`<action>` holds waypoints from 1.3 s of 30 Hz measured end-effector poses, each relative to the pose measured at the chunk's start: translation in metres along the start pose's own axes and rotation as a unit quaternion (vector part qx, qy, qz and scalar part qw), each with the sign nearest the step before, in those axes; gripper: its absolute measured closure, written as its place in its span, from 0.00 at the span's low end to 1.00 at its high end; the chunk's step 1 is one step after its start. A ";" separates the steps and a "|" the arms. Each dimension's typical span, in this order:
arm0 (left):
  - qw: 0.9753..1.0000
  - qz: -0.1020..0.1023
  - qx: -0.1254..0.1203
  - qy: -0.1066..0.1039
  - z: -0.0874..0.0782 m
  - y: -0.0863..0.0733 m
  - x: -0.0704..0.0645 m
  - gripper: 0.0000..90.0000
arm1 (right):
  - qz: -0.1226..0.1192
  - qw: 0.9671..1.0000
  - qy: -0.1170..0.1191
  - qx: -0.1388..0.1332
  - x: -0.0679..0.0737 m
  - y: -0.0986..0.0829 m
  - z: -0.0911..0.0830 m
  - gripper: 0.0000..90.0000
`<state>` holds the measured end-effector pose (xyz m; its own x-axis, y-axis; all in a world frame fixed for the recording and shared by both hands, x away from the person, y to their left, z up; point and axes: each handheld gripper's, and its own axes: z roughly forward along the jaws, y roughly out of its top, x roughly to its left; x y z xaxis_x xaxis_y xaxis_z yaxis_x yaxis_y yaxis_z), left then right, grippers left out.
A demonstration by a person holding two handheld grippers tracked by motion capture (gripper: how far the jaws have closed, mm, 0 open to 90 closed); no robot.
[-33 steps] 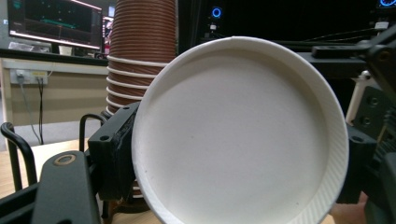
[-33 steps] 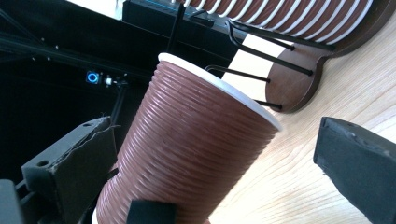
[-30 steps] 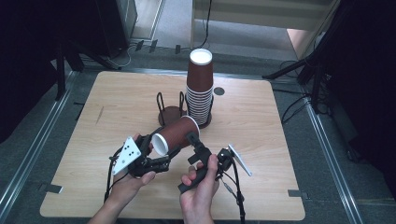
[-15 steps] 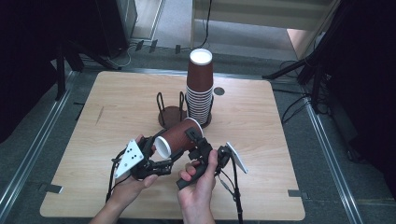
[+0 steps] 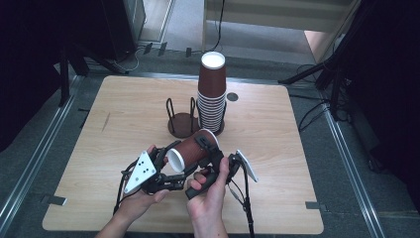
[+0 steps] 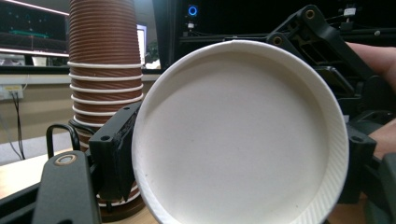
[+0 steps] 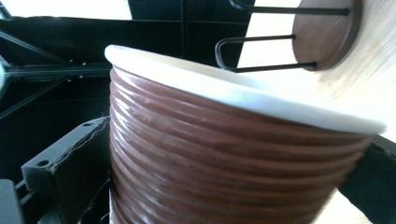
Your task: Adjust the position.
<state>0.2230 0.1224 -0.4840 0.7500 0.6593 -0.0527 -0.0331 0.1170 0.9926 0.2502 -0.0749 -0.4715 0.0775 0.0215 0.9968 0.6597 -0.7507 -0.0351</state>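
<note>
A brown ribbed paper cup [image 5: 192, 150] lies on its side in the air over the table's front middle. Its white base [image 6: 238, 135] faces my left gripper [image 5: 168, 163], and its white rim [image 7: 243, 95] points toward the stack. My right gripper [image 5: 207, 144] is shut across the cup's body, with a black pad [image 7: 60, 172] pressed against each side. In the left gripper view, the left gripper's jaws stand open on either side of the base, with a gap showing between the left jaw and the cup. One of the right gripper's fingers [image 6: 114, 154] shows beside the cup.
A tall stack of upside-down brown cups [image 5: 212, 94] stands in a wire holder behind the grippers. An empty round holder [image 5: 180, 121] with wire loops sits just left of it. The wooden table [image 5: 124, 114] has free room left and right. Dark stands and cables surround it.
Both hands and the cup have drifted slightly right and toward the front. The right gripper's hold on the cup looks unchanged.
</note>
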 end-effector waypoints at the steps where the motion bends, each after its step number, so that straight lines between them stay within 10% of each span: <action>1: 1.000 0.002 0.000 0.000 0.000 0.000 0.000 0.24 | 0.006 1.000 0.003 0.002 -0.002 0.000 0.001 0.04; 11: 0.999 -0.012 0.027 0.019 -0.009 0.001 0.004 0.17 | 0.013 0.999 0.029 -0.005 -0.008 -0.003 0.001 0.12; 16: 0.997 -0.056 0.046 0.009 -0.012 0.003 0.010 0.02 | -0.011 0.999 0.037 -0.021 -0.005 0.003 -0.001 0.12; 24: 0.996 -0.065 0.055 0.014 -0.021 0.006 0.017 0.00 | -0.050 0.997 0.021 -0.053 -0.006 0.011 -0.002 0.13; 29: 0.993 -0.053 0.097 0.051 -0.022 0.006 0.019 0.00 | -0.083 0.993 0.012 -0.078 -0.008 0.014 -0.002 0.13; 39: 0.990 -0.069 0.110 0.058 -0.028 0.010 0.026 0.00 | -0.158 0.982 -0.002 -0.104 -0.010 0.016 0.001 0.13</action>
<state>0.2239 0.1610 -0.4787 0.6567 0.7301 -0.1889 0.2191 0.0549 0.9742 0.2604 -0.0868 -0.4816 -0.1029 0.2774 0.9552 0.4836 -0.8252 0.2917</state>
